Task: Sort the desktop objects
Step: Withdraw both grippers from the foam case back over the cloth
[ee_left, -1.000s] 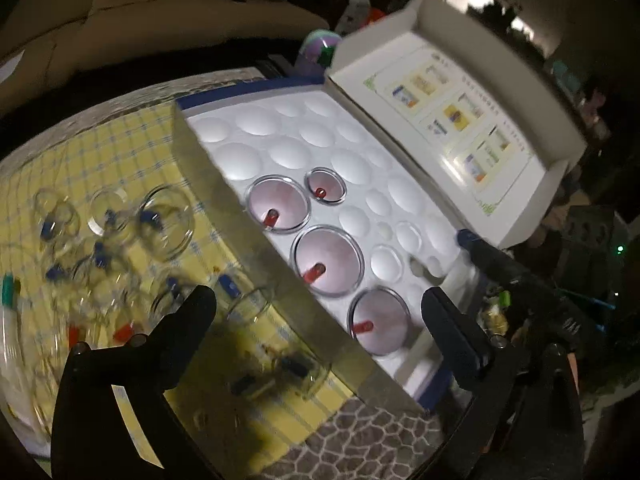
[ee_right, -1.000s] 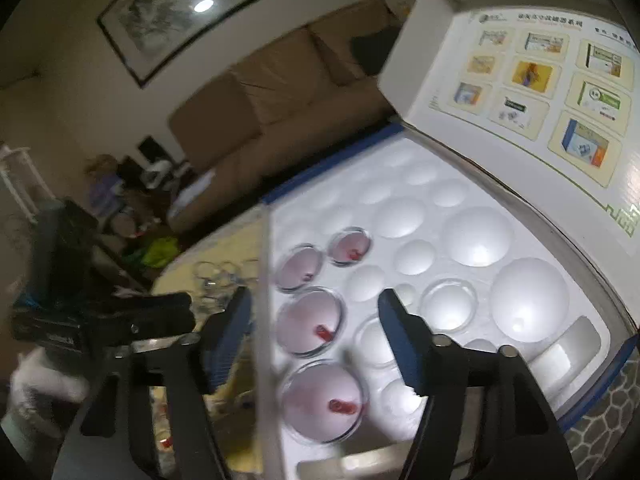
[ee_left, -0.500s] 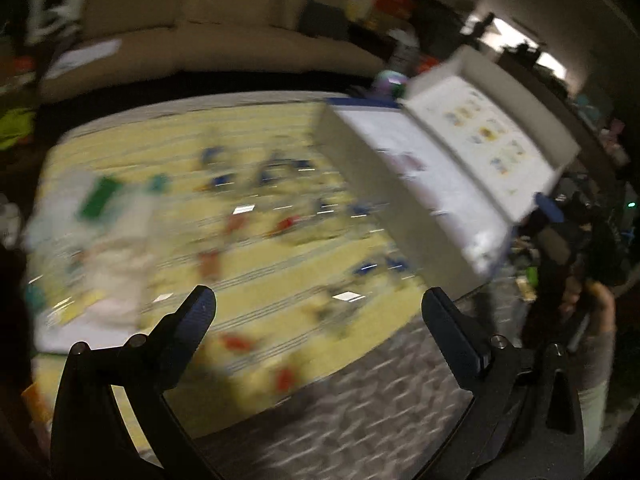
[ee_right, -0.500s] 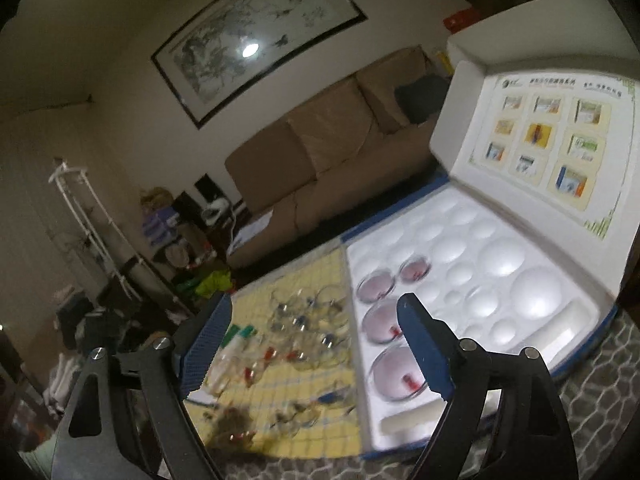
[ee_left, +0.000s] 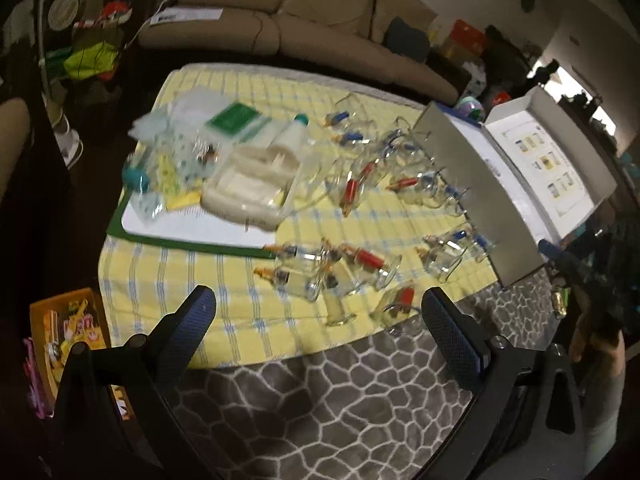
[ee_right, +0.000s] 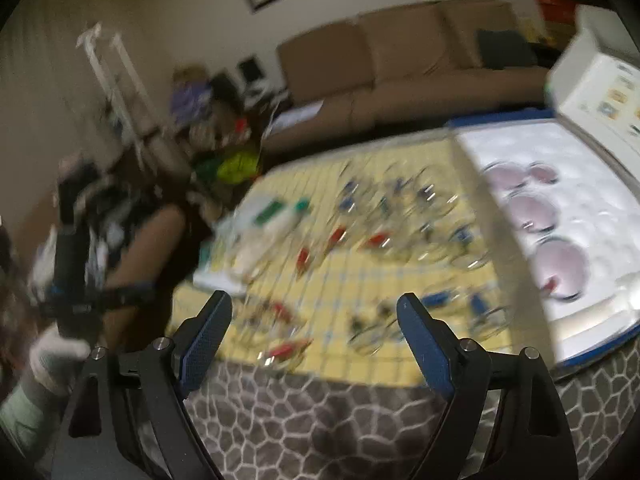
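Observation:
Several clear cups with red or blue valve tops [ee_left: 368,258] lie scattered on a yellow checked cloth [ee_left: 168,276]. In the right wrist view these loose cups [ee_right: 380,240] are blurred. The white foam case [ee_right: 592,200] sits at the cloth's right, lid [ee_left: 548,160] up, with three cups [ee_right: 528,208] seated in its hollows. My left gripper [ee_left: 319,298] hangs open over the cloth's near edge with nothing between its fingers. My right gripper [ee_right: 314,302] is open and empty too, above the near cups.
A white plastic tray [ee_left: 256,184] and bags lie on a green-edged sheet [ee_left: 192,228] at the cloth's left. Grey stone-patterned tabletop [ee_left: 320,400] runs along the front. An orange box [ee_left: 68,332] stands low at the left, a sofa [ee_left: 320,28] behind. A gloved hand [ee_right: 56,356] shows at the left.
Both grippers have drawn back from the foam case and swung left, so the cloth with the loose cups now fills both views. The right gripper's jaws stand wider than a second ago.

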Tool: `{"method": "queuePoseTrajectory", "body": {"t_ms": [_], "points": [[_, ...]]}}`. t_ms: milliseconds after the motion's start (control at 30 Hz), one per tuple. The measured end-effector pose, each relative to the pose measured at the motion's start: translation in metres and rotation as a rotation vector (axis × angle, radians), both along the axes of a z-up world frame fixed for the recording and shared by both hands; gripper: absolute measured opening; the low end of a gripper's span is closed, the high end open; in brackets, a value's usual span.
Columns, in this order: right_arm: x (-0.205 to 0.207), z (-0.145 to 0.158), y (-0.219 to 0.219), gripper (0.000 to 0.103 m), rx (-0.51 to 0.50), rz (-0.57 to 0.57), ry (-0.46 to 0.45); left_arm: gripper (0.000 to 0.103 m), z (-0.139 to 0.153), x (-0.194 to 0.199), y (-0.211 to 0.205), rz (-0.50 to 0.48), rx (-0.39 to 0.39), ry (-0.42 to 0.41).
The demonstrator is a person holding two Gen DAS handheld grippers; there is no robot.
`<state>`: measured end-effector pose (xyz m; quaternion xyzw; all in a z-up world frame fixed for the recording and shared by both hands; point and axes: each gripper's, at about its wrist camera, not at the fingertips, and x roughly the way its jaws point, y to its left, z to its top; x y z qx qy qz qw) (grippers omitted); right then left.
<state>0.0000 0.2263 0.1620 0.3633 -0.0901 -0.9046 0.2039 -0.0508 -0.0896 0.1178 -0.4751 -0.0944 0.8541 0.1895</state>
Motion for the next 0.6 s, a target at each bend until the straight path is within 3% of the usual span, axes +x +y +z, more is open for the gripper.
{"method": "queuePoseTrajectory", "body": {"t_ms": [133,367,600], "points": [[0.001,-0.036,-0.047,0.084,0.106,0.072,-0.062,0.103,-0.013,0.002,0.006,-0.016,0.003,0.000],[-0.002,-0.087,-0.084,0.063,0.224,0.124,-0.128,0.103,-0.025,0.002,0.026,-0.071,-0.017,0.006],[-0.010,-0.106,-0.087,0.057,0.199,0.116,-0.179,0.103,-0.040,-0.001,0.030,-0.082,-0.020,-0.023]]}}
